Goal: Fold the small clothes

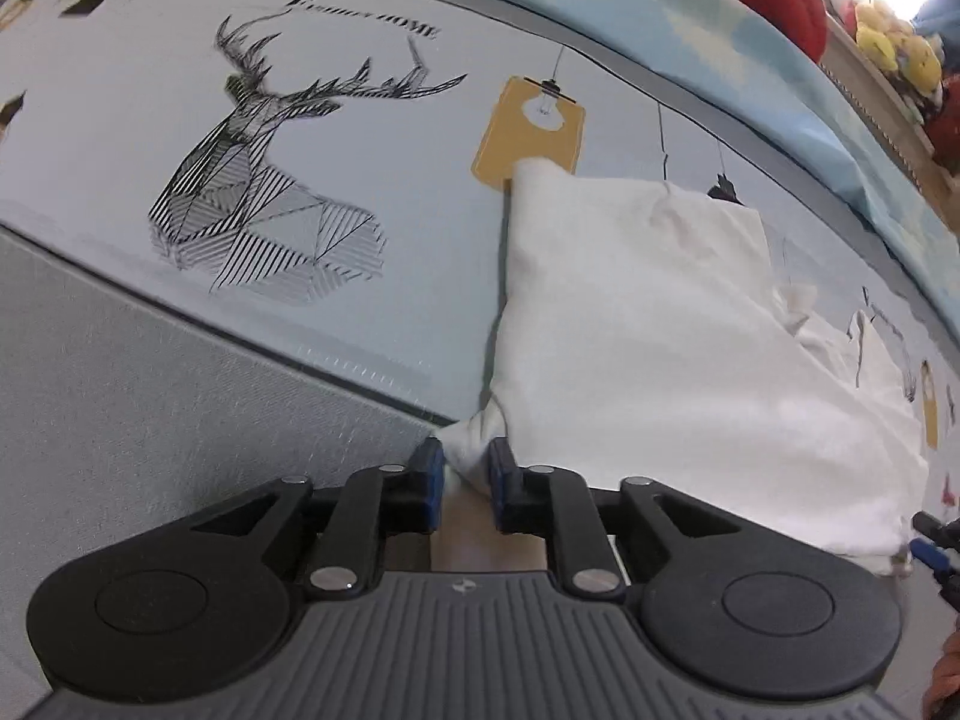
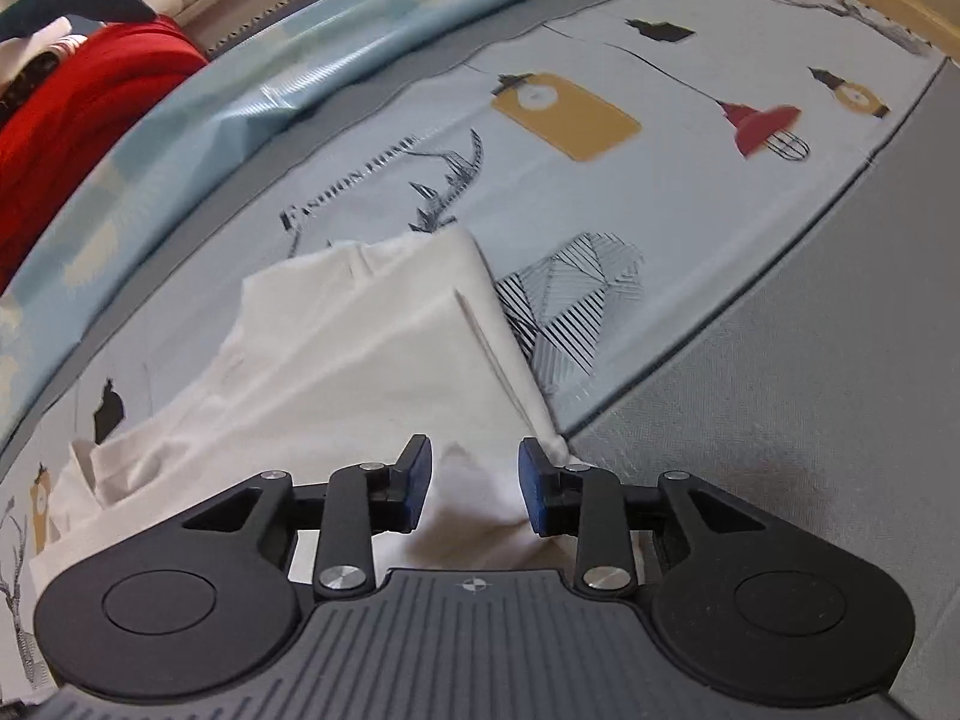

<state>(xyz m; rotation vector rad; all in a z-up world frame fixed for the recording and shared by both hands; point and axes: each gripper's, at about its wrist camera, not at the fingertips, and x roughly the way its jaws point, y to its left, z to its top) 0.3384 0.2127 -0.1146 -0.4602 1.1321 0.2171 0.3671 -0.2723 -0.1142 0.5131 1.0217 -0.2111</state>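
Observation:
A small white garment [image 1: 648,324] lies partly folded on a printed bedsheet [image 1: 372,138]. My left gripper [image 1: 467,465] is shut on the garment's near left corner, which bunches between the blue pads. In the right wrist view the same white garment [image 2: 360,336] spreads ahead. My right gripper [image 2: 474,480] is open just above the garment's near edge, fabric lying between and under the fingers without being pinched. The tip of the right gripper [image 1: 933,546] shows at the left view's far right edge.
The sheet carries deer, lamp and tag prints. A grey band [image 2: 810,372] runs along the near side. A light blue quilt [image 1: 690,18], a red fabric pile [image 2: 78,114] and plush toys [image 1: 894,48] lie at the far side.

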